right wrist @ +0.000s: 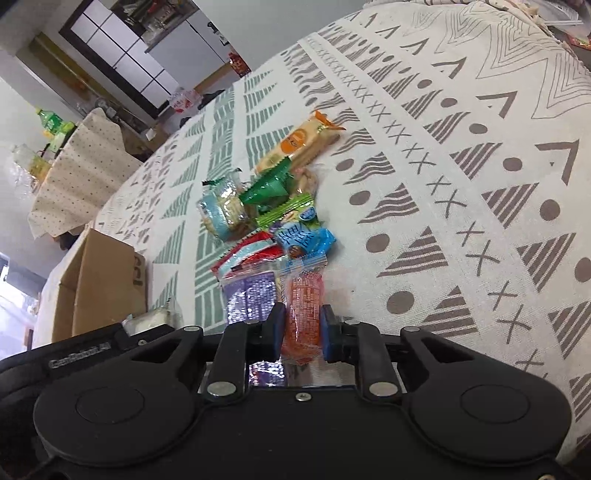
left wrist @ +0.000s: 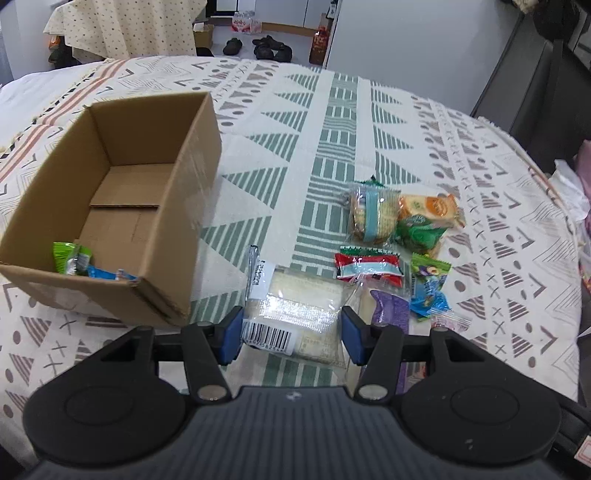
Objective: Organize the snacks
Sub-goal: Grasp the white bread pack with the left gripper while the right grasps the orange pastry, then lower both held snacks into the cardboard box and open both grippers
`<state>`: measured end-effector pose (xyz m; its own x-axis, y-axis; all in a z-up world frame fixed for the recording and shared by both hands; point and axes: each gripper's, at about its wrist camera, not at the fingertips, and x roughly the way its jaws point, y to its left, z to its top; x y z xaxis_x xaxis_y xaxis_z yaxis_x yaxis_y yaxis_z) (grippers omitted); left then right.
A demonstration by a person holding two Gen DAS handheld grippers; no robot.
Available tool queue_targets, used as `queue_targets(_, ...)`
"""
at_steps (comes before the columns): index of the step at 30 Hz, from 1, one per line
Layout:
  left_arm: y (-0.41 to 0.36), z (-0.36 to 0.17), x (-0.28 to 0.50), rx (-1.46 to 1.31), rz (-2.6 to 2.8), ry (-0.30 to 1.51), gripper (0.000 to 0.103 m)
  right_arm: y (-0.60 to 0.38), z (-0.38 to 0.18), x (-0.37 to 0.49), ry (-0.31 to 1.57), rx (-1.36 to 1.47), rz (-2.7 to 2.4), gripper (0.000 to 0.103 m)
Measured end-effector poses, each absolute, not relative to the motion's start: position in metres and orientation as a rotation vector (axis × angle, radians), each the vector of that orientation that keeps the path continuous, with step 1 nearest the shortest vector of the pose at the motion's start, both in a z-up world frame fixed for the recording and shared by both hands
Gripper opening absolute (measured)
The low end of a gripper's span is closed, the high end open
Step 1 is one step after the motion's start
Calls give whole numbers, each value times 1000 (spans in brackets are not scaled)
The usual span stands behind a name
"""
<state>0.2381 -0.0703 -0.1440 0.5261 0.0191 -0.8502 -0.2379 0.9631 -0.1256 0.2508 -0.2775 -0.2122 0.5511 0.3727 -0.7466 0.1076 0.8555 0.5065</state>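
My left gripper [left wrist: 291,332] is shut on a clear-wrapped pale cake packet [left wrist: 295,314] with a barcode label, held just above the cloth beside an open cardboard box [left wrist: 122,206]. In the box's near corner lie a green packet [left wrist: 66,256] and a blue one [left wrist: 105,275]. My right gripper [right wrist: 302,328] is shut on an orange snack stick in clear wrap [right wrist: 304,306]. Ahead of it lies a pile of snacks: a purple packet [right wrist: 251,295], a red packet [right wrist: 255,254], a blue packet [right wrist: 303,242], a green packet [right wrist: 267,190], a cracker pack [right wrist: 223,210] and an orange biscuit pack [right wrist: 299,142].
A patterned cloth [left wrist: 332,122] covers the whole table. The box [right wrist: 99,280] stands at the left of the right wrist view, with the left gripper's black body [right wrist: 74,360] below it. Shoes [left wrist: 271,48] and bottles [left wrist: 245,22] lie on the floor beyond the table's far edge.
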Motion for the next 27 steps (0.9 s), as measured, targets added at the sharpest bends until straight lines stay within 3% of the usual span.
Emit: queue_targets(27, -10, -83, 200, -370, 138, 855, 54, -250, -136, 224, 822, 509, 199, 19)
